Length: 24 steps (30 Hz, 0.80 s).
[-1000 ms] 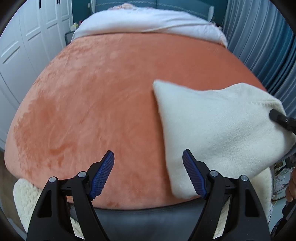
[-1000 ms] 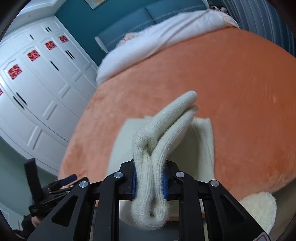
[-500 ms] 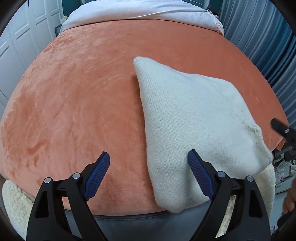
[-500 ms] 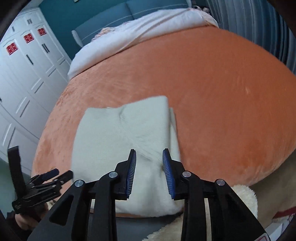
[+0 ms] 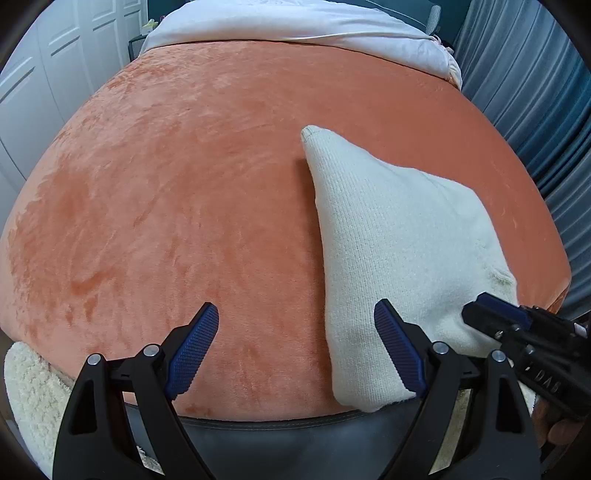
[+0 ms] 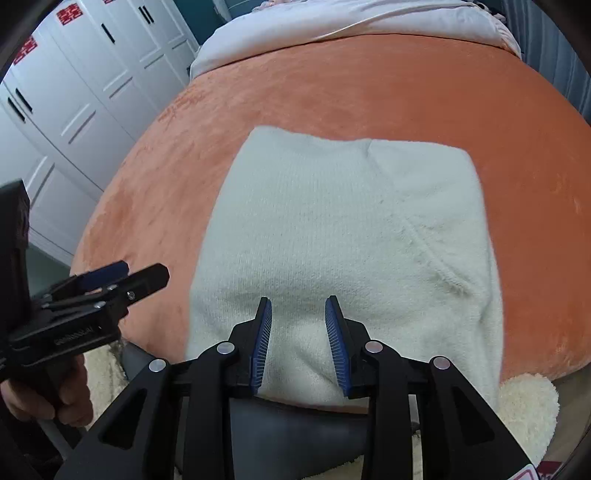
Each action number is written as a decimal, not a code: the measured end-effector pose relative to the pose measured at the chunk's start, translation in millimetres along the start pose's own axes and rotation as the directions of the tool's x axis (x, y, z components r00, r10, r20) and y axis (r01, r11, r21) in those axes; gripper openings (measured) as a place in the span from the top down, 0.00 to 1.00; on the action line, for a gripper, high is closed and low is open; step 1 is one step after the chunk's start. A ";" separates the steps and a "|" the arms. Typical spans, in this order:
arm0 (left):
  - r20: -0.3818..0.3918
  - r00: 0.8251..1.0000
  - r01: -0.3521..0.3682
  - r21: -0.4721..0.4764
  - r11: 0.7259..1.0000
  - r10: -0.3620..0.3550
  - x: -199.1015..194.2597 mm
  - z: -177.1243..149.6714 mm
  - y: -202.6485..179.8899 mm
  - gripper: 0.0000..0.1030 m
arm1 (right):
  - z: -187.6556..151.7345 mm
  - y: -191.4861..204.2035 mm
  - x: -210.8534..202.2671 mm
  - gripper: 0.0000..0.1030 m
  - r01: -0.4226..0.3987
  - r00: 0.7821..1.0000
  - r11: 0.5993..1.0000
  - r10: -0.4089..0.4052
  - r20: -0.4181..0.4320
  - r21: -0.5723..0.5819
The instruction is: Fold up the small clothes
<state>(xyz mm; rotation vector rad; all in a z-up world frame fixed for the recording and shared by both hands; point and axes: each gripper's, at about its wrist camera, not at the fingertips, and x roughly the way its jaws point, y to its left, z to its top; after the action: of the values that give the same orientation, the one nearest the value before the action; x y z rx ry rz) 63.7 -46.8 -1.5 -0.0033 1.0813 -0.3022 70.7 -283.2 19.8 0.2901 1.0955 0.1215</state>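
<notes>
Lying released now, cream garment (image 6: 343, 229); right tool (image 6: 298, 339) spread wider

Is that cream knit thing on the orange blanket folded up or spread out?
Folded. The knit lies as a compact rectangle on the blanket, with a layered edge crossing its top; neither hand-held gripper holds it.

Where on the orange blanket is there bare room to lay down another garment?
Bare orange blanket stretches left of the cream knit garment, up to the white bedding. The near right edge is crowded: the garment and both open grippers, left gripper and right gripper.
</notes>
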 end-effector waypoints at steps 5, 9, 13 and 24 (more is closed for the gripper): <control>-0.021 0.999 0.026 0.033 0.999 -0.025 5.6 -3.2 -17.5 0.19 | -7.3 -30.9 34.7 0.74 0.007 0.997 0.997 -0.001 -0.077 0.077; -0.006 0.999 0.044 0.057 0.997 -0.044 2.9 -3.1 -25.7 0.19 | 7.0 -41.0 -23.9 0.61 -0.001 0.997 0.989 -0.010 0.072 0.151; -0.019 0.998 0.054 0.030 0.998 -0.053 7.9 0.0 -27.7 0.18 | 9.0 -77.2 -41.0 0.37 0.108 0.987 0.970 -0.131 0.094 0.217; 0.008 0.998 0.056 0.048 0.997 -0.056 1.1 0.9 -33.0 0.18 | 8.4 -89.3 -44.1 0.80 -0.033 0.992 0.964 0.000 0.128 0.263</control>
<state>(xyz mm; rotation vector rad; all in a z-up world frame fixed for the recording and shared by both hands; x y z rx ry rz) 57.0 -78.9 3.0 0.0078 1.0656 -0.3786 54.1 -380.5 35.2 0.5399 0.9828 -0.0294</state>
